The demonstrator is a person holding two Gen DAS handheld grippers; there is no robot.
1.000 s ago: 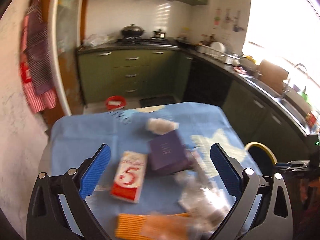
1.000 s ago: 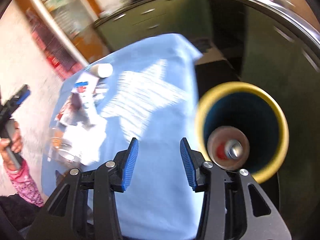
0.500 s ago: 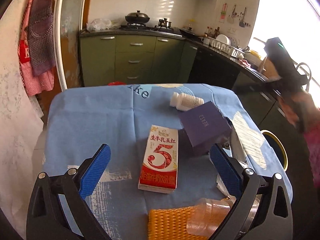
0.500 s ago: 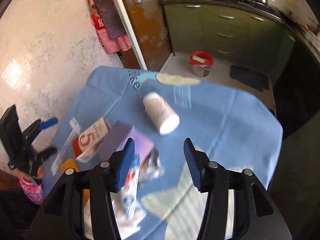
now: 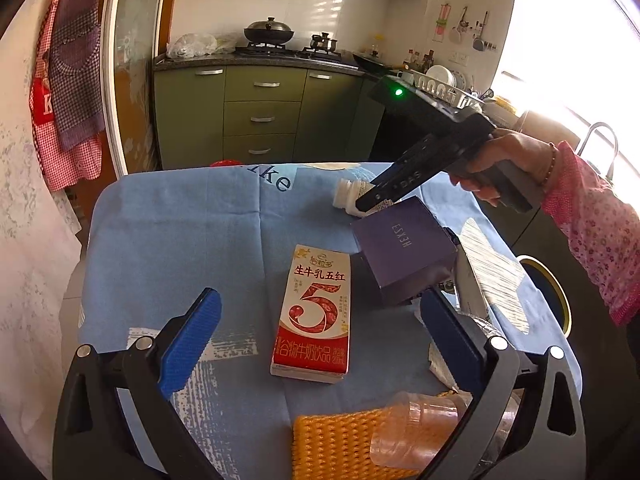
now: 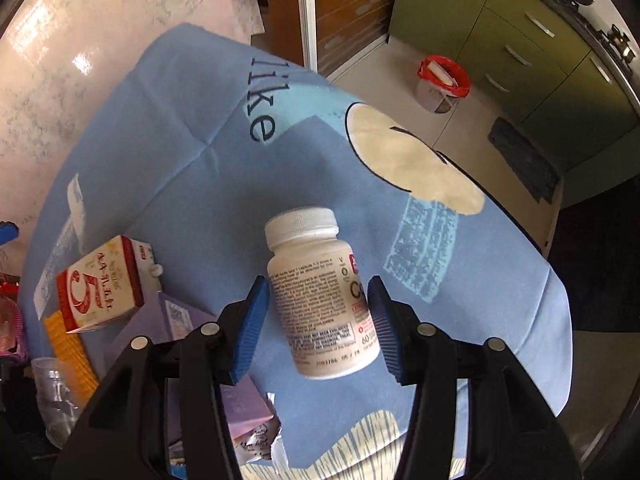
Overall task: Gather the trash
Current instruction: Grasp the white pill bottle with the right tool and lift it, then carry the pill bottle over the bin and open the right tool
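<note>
Trash is scattered on the blue cloth (image 6: 192,168) over the table; the white pill bottle (image 6: 320,292) lies on its side near the middle, toward the far edge, cap pointing away. Right gripper (image 6: 318,320) points steeply down with the bottle between its pads, jaws apart, a sliver of gap on each side, not yet pressing.

Risks, as I judge them:
- Round body on its side: if one pad touches first, the bottle may roll off toward the far edge.
- Smooth plastic with a glossy label could squirt out of a shallow pinch.
- Pads coming too low might snag the cloth and drag everything.

Left gripper (image 5: 320,328) hangs at the near edge, jaws wide apart, empty, over the red milk carton (image 5: 316,312).

Around: purple box (image 5: 404,252) just beside the bottle on the near side, tight for the near pad. Orange foam net (image 5: 336,444) and clear plastic cup (image 5: 412,428) at the near edge. Yellow-rimmed bin (image 5: 560,300) stands off the right edge.
</note>
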